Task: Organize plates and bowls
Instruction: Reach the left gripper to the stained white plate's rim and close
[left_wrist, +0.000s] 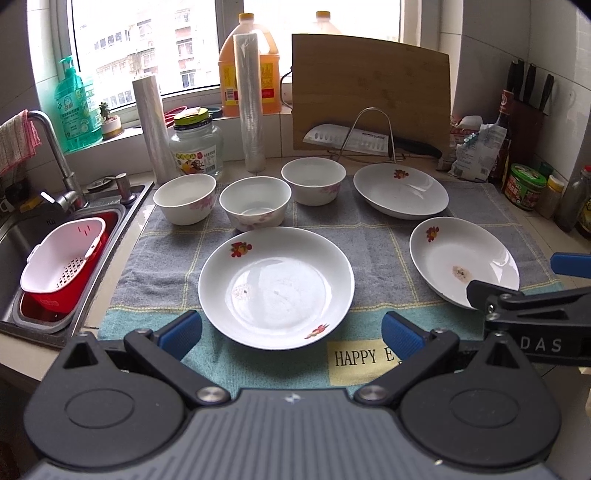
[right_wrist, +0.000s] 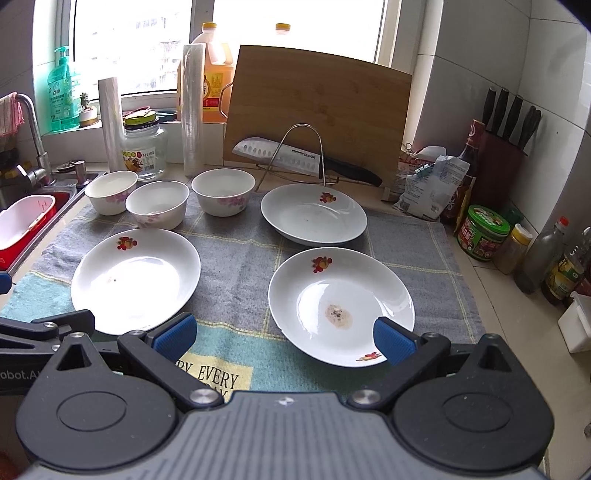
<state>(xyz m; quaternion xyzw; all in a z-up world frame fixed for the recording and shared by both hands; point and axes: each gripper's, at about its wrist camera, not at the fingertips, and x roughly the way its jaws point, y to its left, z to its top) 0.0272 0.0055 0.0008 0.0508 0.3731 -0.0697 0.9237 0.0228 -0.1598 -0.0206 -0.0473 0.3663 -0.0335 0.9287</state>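
Note:
Three white flowered bowls stand in a row at the back of a grey towel: left bowl (left_wrist: 184, 198) (right_wrist: 110, 192), middle bowl (left_wrist: 255, 208) (right_wrist: 157, 204), right bowl (left_wrist: 313, 180) (right_wrist: 223, 191). Three white plates lie on the towel: near-left plate (left_wrist: 276, 287) (right_wrist: 136, 278), near-right plate (left_wrist: 463, 260) (right_wrist: 340, 305) with a brown stain, far plate (left_wrist: 400, 190) (right_wrist: 314, 214). My left gripper (left_wrist: 291, 332) is open and empty, in front of the near-left plate. My right gripper (right_wrist: 284, 338) is open and empty, at the near-right plate's front edge.
A sink (left_wrist: 22, 236) with a red and white basket (left_wrist: 64, 266) lies at the left. A jar (left_wrist: 195, 146), film rolls (left_wrist: 251, 103), a cutting board (left_wrist: 369, 92) and a knife on a wire rack (left_wrist: 369, 138) stand behind. Bottles and jars (right_wrist: 517, 240) line the right wall.

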